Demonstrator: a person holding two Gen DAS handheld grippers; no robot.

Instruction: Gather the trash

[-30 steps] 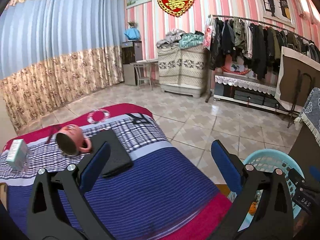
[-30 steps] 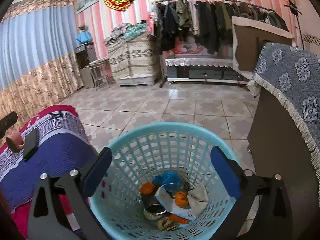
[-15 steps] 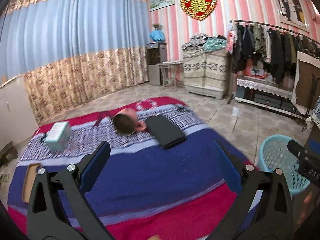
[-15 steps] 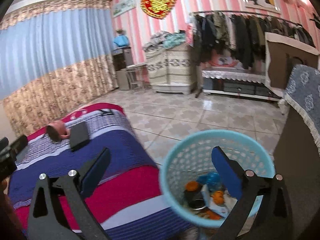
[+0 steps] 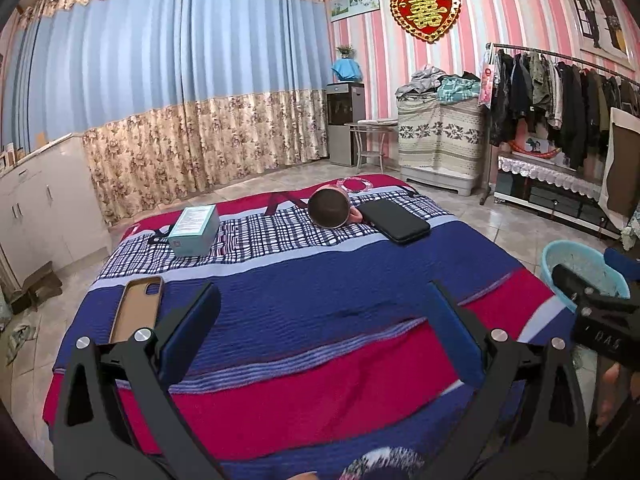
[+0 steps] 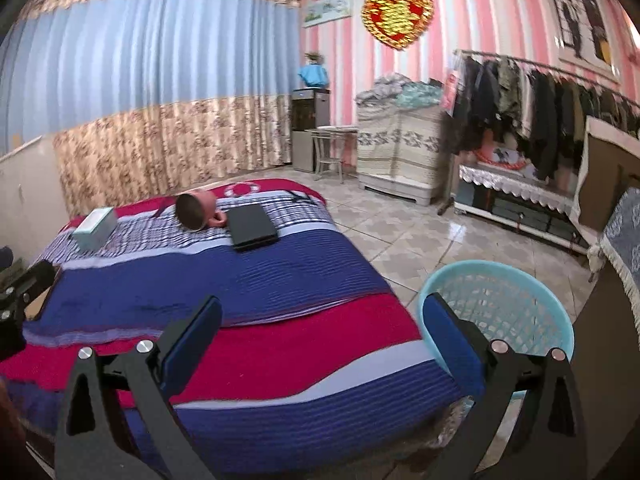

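Note:
A light blue plastic basket [image 6: 504, 304] stands on the floor at the right end of a low table covered by a striped red and blue cloth [image 5: 320, 304]; it also shows in the left wrist view [image 5: 580, 264]. My left gripper [image 5: 320, 332] is open and empty above the near side of the cloth. My right gripper [image 6: 320, 332] is open and empty over the cloth's right end, beside the basket. On the cloth lie a pink mug on its side [image 5: 330, 208], a black phone [image 5: 394, 220], a teal box [image 5: 194, 230] and a brown phone case [image 5: 138, 306].
A tiled floor [image 6: 420, 232] lies beyond the table. A clothes rack [image 6: 540, 104] and a low shelf stand at the right wall. Curtains [image 5: 180, 100] and a white cabinet [image 5: 36, 200] line the left. A dark cabinet with a blue patterned cover [image 6: 624, 248] stands right of the basket.
Both grippers have swung left and pulled back from the basket toward the table. The basket's contents are no longer in view. Both stay open and empty.

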